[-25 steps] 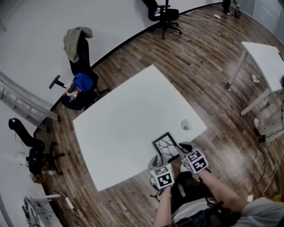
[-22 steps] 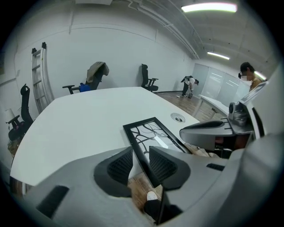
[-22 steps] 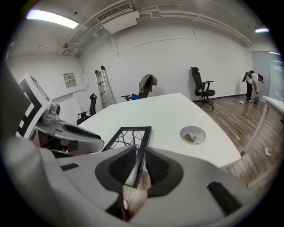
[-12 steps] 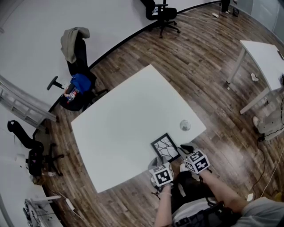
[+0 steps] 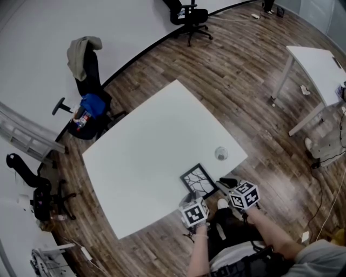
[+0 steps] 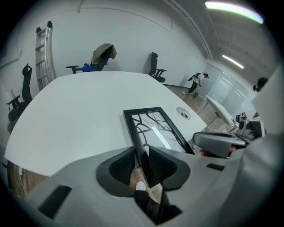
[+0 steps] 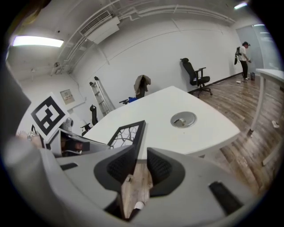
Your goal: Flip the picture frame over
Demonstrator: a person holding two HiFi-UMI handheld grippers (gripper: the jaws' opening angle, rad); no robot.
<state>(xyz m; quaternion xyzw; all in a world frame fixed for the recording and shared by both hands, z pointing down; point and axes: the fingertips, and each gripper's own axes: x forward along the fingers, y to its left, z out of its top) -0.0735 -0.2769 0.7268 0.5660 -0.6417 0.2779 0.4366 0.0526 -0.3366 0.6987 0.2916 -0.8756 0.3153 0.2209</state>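
A black picture frame (image 5: 199, 180) with a branch pattern lies face up near the front edge of the white table (image 5: 151, 146), its near end over the edge. My left gripper (image 5: 190, 197) is at its near left corner. In the left gripper view the frame (image 6: 153, 128) runs its rim between the jaws of this gripper (image 6: 142, 155), which have just been closing; gaps still show beside the rim. My right gripper (image 5: 225, 183) is at the near right corner. In the right gripper view the frame (image 7: 126, 133) ends beside the left pad of the right gripper (image 7: 141, 155), whose jaws have just been opening.
A round grey cable grommet (image 5: 220, 153) sits in the table just beyond the frame. Office chairs (image 5: 86, 70) (image 5: 186, 13) stand past the far side, a ladder (image 5: 27, 135) at the left. A second white table (image 5: 316, 59) is at the right.
Both grippers and the frame's near end have come down a little. The right gripper now sits slightly farther right of the frame's corner.
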